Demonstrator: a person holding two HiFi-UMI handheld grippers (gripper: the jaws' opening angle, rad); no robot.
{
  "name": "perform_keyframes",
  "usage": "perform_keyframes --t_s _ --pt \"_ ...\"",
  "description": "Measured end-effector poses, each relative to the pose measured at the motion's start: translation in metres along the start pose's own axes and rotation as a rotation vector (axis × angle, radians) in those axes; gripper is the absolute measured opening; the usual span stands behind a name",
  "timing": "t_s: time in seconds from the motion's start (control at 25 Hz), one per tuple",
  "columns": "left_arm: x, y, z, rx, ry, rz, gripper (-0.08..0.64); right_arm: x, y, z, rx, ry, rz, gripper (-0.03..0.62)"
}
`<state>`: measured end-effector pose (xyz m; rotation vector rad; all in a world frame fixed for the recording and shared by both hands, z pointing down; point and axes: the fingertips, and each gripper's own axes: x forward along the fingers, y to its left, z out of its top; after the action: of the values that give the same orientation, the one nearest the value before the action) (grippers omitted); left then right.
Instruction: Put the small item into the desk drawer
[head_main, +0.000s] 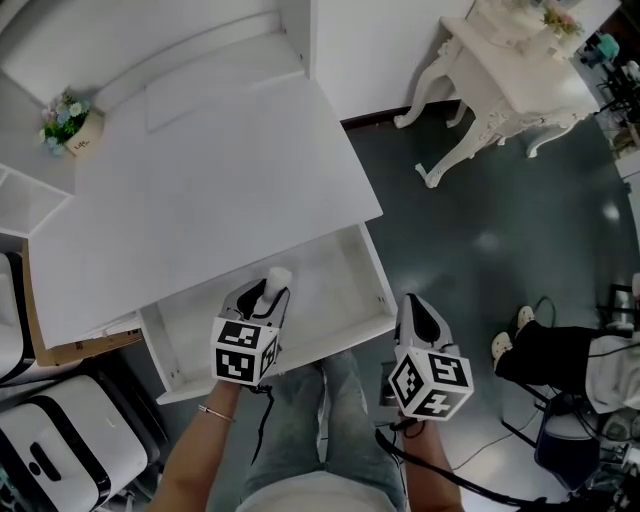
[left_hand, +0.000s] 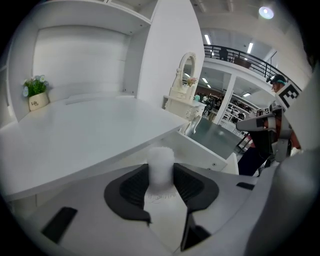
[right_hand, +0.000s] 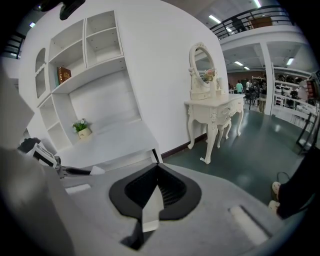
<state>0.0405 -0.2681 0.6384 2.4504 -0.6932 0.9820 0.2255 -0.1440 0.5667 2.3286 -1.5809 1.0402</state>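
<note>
Small white fuzzy cylinder (left_hand: 161, 165) pinched between jaws of left gripper (head_main: 263, 294), hanging over open white desk drawer (head_main: 340, 290). Drawer out, item not yet released. Right gripper (head_main: 412, 305) jaws pressed together, empty, near drawer front. Left to do: lower, let go.

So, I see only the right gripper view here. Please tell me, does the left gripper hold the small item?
Observer: Yes. The left gripper has its jaws closed on a small white item, which stands up between them.
Operator: Good. Is the desk drawer open?
Observer: Yes, the head view shows the drawer pulled out from under the desk top.
Operator: And where is the item over it?
Observer: In the head view it sits above the drawer's inside, near the middle, held and not set down.
</note>
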Motion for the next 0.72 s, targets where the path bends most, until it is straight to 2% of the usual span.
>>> perform_keyframes --t_s 0.36,0.72 --pt "0.038 0.017 -0.015 -0.027 0.048 0.071 0.155 -0.002 -0.018 -0.01 0.014 0.014 -0.04 0.0" --pt "0.06 0.034 -0.016 -0.081 0.03 0.15 0.155 -0.005 -0.036 -0.016 0.012 0.03 -0.07 0.0"
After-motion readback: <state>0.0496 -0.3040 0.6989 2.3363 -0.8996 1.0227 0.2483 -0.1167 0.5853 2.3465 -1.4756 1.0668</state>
